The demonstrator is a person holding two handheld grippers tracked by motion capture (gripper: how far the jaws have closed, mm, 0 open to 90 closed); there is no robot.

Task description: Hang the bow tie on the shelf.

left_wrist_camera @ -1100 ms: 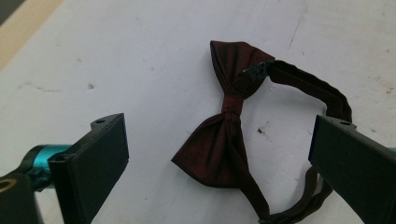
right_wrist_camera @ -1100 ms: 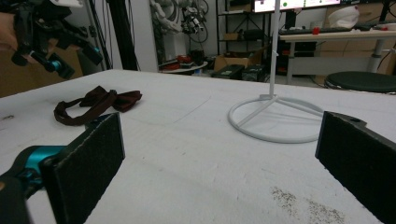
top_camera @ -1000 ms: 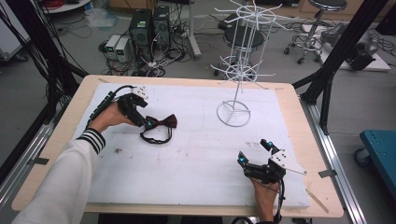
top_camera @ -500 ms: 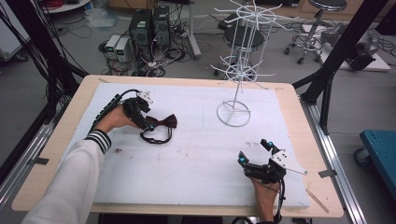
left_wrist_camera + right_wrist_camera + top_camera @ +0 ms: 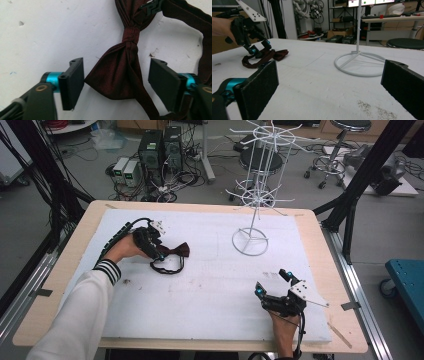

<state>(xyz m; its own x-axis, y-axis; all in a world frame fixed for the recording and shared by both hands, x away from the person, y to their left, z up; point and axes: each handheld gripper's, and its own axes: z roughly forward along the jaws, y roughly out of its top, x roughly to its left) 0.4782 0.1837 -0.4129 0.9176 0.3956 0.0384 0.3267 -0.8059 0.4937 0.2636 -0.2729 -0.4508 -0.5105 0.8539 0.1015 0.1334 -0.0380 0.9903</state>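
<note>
At nine o'clock on the white worktop (image 5: 210, 285) my left tool (image 5: 116, 83) sits low over the dark red bow tie (image 5: 122, 67), jaws spread wide with one wing of the bow between them and neither pad touching cloth yet. The tie lies flat there, its knot (image 5: 131, 35) just beyond the jaws at twelve o'clock and its strap (image 5: 167, 266) looped toward the near side. To do this well, I judge I should ease forward so the pads close nearer the knot, where the fabric is bunched and less likely to slide out, and keep the strap clear of the jaws. Toward one o'clock stands the white wire rack (image 5: 252, 195), well apart. At five o'clock my right tool (image 5: 272, 282) rests open, holding nothing.
</note>
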